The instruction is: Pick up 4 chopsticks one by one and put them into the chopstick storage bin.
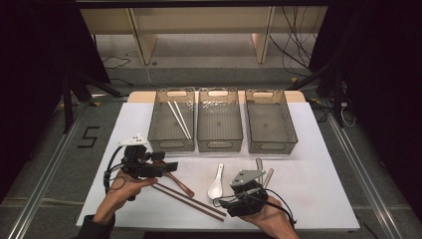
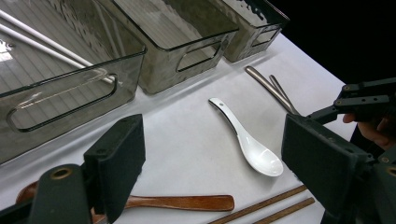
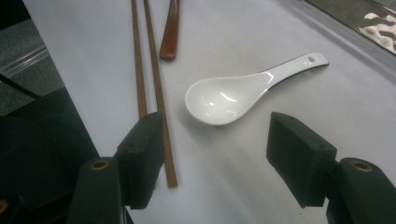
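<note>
From above, the left tongs (image 1: 169, 166) hover released over a brown wooden spoon (image 1: 180, 183) on the white desk (image 1: 318, 174). Along the left tongs, a white ceramic spoon (image 2: 247, 140) lies ahead. Along the right tongs (image 3: 215, 154), gaping, brown wooden chopsticks (image 3: 149, 79) lie beside it.

The one sign that can be read is a large dark digit "5" (image 1: 88, 137), laid in angular block strokes on the grey floor just left of the white worktop (image 1: 318, 164), as the high view shows. It stands near the worktop's far left corner, between that edge and a metal rail (image 1: 47, 179) in the floor. Nothing lying on the worktop carries a word, brand or number clear enough to make out.
</note>
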The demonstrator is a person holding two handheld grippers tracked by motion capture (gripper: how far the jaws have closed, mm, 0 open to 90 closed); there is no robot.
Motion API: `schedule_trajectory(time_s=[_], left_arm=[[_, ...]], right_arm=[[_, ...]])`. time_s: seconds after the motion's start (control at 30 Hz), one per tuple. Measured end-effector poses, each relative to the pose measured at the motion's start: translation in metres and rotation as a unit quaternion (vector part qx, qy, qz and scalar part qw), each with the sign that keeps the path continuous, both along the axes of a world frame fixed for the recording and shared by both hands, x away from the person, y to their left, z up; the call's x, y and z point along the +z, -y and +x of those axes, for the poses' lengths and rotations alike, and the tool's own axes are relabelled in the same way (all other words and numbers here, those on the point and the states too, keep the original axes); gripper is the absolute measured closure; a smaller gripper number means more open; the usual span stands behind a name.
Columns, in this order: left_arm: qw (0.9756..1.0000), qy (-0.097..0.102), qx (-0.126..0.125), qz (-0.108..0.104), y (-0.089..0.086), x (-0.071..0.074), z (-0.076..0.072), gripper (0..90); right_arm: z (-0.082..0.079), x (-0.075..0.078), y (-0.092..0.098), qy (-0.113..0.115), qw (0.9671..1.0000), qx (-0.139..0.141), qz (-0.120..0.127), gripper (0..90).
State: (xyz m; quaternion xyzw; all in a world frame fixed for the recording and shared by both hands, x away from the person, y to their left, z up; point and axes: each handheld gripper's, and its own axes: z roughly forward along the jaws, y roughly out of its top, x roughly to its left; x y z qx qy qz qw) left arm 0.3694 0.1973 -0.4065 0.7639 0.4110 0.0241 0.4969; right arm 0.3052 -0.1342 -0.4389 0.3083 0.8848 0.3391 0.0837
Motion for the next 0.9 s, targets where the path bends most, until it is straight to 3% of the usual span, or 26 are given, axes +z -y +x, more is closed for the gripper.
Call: schedule_trajectory(time_s=[0.4, 0.77, 0.9], left_arm=[[1.0, 0.009, -0.004, -0.002, 0.001, -0.004, -0.007, 20.7], [0.9997, 0.023, -0.001, 0.006, 0.004, -0.008, -0.015, 18.8], [0.9998, 0.019, 0.002, 0.005, 0.002, -0.01, -0.015, 18.7]], right_arm=[[0.0, -0.005, -0.009, -0.015, 0.999, 0.023, -0.036, 41.2], [-0.002, -0.014, -0.024, -0.038, 0.9948, 0.053, -0.078, 51.5], [-0.002, -0.016, -0.025, -0.041, 0.9935, 0.06, -0.087, 55.0]])
